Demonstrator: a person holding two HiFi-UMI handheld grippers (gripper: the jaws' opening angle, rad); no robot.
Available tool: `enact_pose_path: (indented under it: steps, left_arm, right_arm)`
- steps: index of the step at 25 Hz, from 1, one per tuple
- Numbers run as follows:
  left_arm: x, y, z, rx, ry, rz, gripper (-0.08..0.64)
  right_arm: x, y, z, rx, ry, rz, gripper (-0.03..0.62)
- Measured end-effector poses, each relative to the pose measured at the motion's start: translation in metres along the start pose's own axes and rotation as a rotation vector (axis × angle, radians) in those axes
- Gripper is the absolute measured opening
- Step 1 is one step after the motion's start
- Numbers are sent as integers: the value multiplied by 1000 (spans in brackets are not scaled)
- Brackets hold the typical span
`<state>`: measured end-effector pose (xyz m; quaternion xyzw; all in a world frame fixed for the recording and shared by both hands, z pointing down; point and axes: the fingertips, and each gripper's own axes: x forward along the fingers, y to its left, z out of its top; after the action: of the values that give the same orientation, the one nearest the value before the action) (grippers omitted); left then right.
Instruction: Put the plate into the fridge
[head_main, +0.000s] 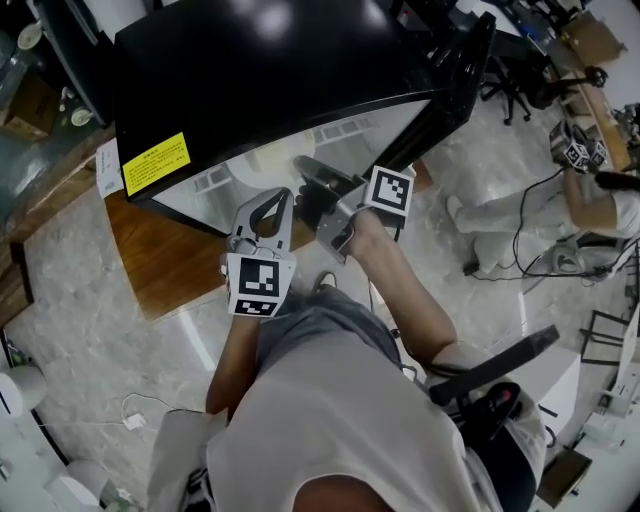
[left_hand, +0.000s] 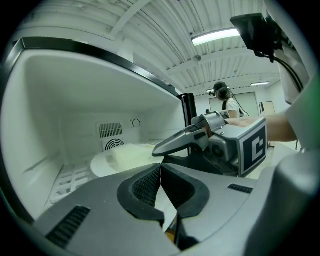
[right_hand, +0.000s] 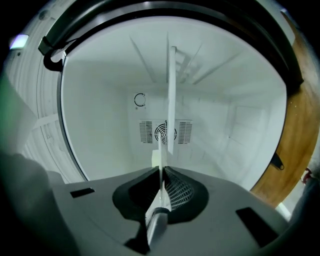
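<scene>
Right gripper (right_hand: 162, 174): pinching rim of round white plate (left_hand: 115, 160) inside black, white-lined fridge (head_main: 280, 60). Left gripper (left_hand: 161, 170): pressed together, empty, alongside. Fan grille (right_hand: 184, 132) behind plate; yellow label (head_main: 157, 163) outside.

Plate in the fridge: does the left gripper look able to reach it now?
Probably yes: the plate is inside the open fridge, pinched at its rim by the right gripper, and the shut left gripper faces it with nothing between.

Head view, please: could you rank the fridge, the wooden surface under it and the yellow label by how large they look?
1. Fridge: largest by far.
2. Wooden surface: only the part the fridge leaves uncovered shows.
3. Yellow label: clearly smallest.
</scene>
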<state>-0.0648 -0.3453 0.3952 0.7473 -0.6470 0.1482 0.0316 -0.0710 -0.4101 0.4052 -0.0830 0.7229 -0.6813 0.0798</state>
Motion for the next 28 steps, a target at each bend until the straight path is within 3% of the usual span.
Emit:
enact_pose_path:
  steps: [4, 10, 13, 16, 18, 21, 25, 26, 28]
  left_arm:
    - [4, 1, 1, -10, -6, 27, 18]
    - [6, 5, 9, -36, -28, 63, 20]
    - [8, 12, 11, -42, -34, 82, 20]
    - [16, 16, 12, -48, -42, 95, 20]
    - [21, 18, 12, -51, -46, 99, 19]
    - [23, 24, 14, -56, -51, 108, 20]
    - [24, 29, 16, -61, -58, 119, 20]
    - [23, 29, 15, -62, -59, 124, 19]
    - [21, 31, 12, -66, -57, 133, 20]
  right_arm:
    - [2, 5, 2, 35, 9, 19, 28]
    - [2, 12, 3, -59, 66, -2, 34]
    - [4, 22, -2, -92, 123, 46, 167]
    - [1, 30, -8, -144, 176, 96, 169]
    - [-6, 35, -11, -231, 193, 114, 168]
    - [-15, 33, -13, -548, 166, 28, 50]
    - [-10, 24, -7, -1220, 108, -213, 31]
    - [-6, 23, -8, -1349, 107, -249, 31]
    - [0, 23, -16, -1485, 108, -267, 31]
